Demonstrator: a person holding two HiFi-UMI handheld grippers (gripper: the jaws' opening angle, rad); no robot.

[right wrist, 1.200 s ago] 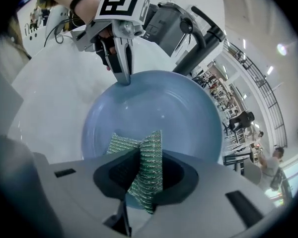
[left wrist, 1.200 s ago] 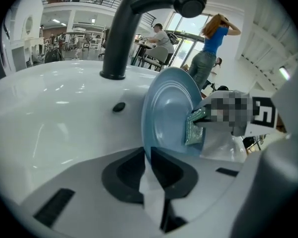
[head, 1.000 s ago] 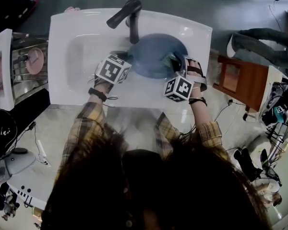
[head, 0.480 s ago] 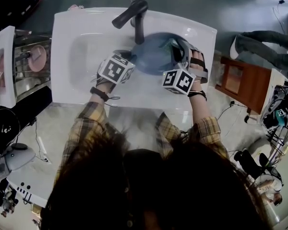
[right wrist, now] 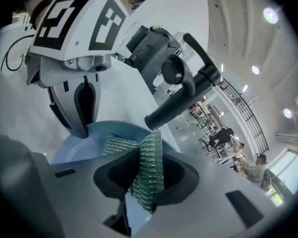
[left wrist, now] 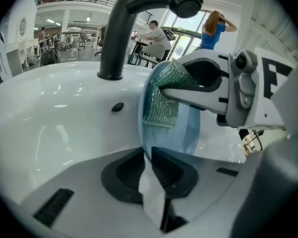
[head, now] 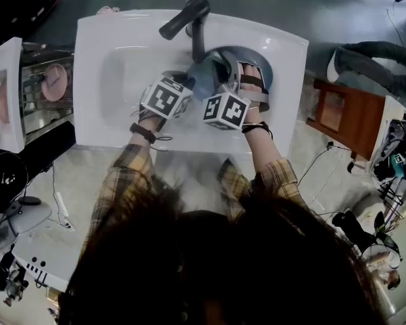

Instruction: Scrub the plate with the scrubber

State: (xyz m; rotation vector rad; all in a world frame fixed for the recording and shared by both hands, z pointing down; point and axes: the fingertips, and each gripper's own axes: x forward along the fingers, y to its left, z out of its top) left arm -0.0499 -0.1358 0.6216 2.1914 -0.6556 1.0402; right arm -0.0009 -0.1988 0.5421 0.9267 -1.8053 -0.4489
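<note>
A blue plate stands tilted on edge in the white sink, under the black faucet. My left gripper is shut on the plate's near rim; in the left gripper view the rim runs between the jaws of that gripper. My right gripper is shut on a green mesh scrubber, whose free end lies against the plate's face. From the left gripper view the scrubber hangs over the plate's upper left part, under the right gripper's finger.
The faucet spout hangs close above the scrubber and the plate. A dish rack with a pink item stands left of the sink. To the right are a wooden stool and a person's legs.
My right gripper has slid left across the plate with the scrubber, from the plate's right side to near the left gripper. The left gripper and the plate have held still.
</note>
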